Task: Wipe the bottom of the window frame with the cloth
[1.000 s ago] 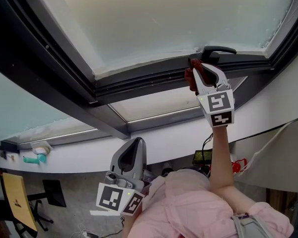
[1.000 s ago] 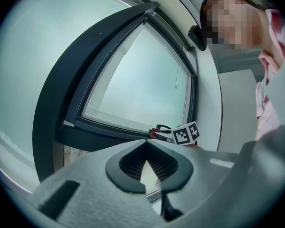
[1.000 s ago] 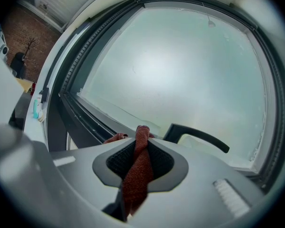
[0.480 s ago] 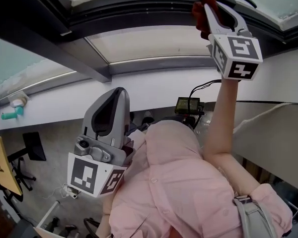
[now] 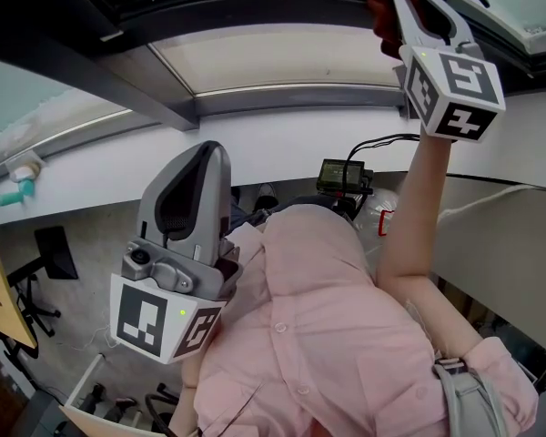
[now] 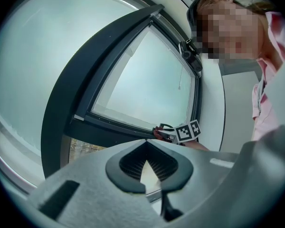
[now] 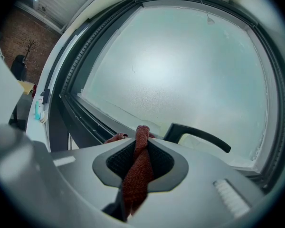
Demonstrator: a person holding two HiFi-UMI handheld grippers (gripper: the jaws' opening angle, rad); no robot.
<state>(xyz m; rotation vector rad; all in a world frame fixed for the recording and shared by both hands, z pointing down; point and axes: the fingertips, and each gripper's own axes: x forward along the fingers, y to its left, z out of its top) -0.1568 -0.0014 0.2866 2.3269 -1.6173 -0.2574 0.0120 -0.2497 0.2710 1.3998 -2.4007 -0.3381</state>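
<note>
One rust-red woven cloth (image 7: 137, 170), twisted into a narrow rope, is pinched between the closed jaws of the right gripper (image 7: 142, 137). Its tip pokes out at the bottom rail of the dark grey metal window frame (image 7: 92, 120), beside the single black lever handle (image 7: 194, 133). The left gripper (image 6: 146, 145), the second of two, is held well below with its jaws together on nothing.

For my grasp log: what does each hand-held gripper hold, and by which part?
Right hand-held gripper: cloth, by a bunched fold. Left hand-held gripper: nothing.

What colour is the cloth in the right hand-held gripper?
Dark red; the cloth shows best in the right gripper view.
</note>
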